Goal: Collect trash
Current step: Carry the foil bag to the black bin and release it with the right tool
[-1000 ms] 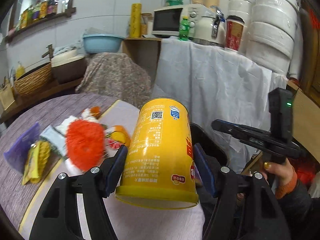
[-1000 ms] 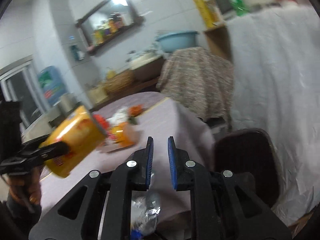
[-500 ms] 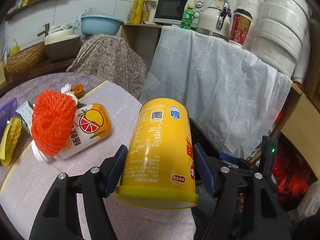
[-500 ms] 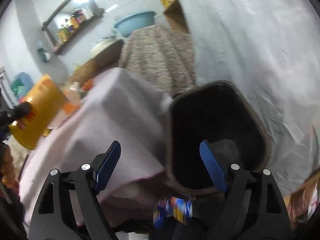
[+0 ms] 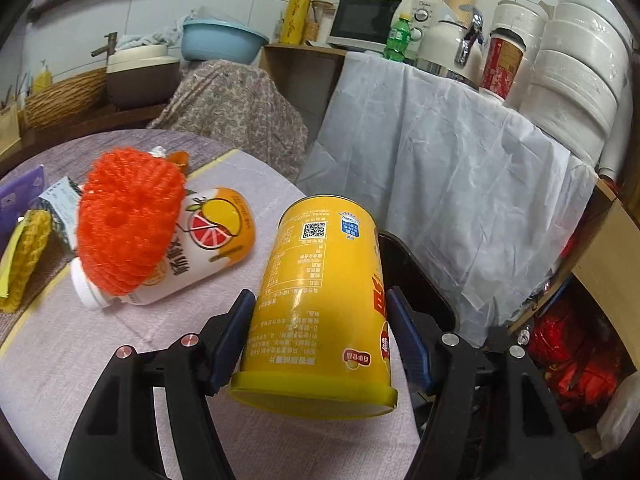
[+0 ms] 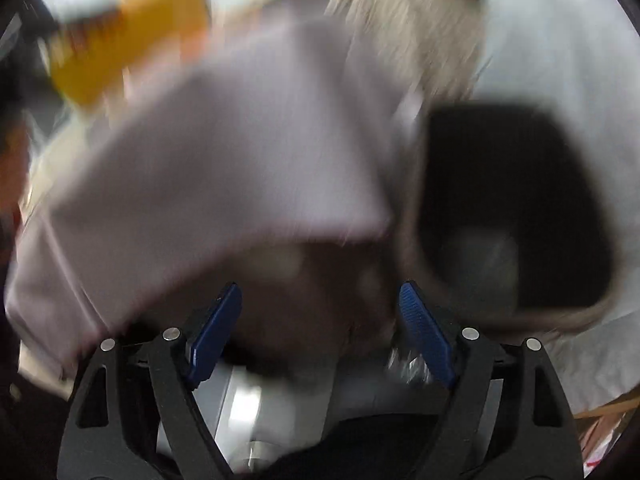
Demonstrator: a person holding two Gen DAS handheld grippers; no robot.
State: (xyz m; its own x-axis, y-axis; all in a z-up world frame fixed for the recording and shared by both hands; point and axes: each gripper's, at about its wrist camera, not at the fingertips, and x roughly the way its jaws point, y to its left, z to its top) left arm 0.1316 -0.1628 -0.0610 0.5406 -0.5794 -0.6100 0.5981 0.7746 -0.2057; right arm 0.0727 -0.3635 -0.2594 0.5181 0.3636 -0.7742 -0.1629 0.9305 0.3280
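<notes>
My left gripper (image 5: 320, 294) is shut on a tall yellow snack canister (image 5: 320, 300), held tilted above the table's near edge, just left of a dark bin (image 5: 420, 280). In the blurred right wrist view my right gripper (image 6: 320, 300) stands open with nothing between its blue pads (image 6: 216, 328). It hangs low below the tablecloth's hanging edge (image 6: 220, 152), with the bin (image 6: 512, 200) to its upper right. The canister (image 6: 128, 40) shows as a yellow smear at the upper left.
On the table (image 5: 120, 360) lie an orange juice bottle (image 5: 208, 248) under a red foam net (image 5: 128, 220), a yellow net (image 5: 28, 252) and a purple packet (image 5: 20, 196). A white-draped counter (image 5: 440, 160) stands behind the bin.
The right jaws went from nearly shut to wide, and that gripper dropped steeply below the table edge. The left gripper sank a little and rolled slightly, still holding the canister.
</notes>
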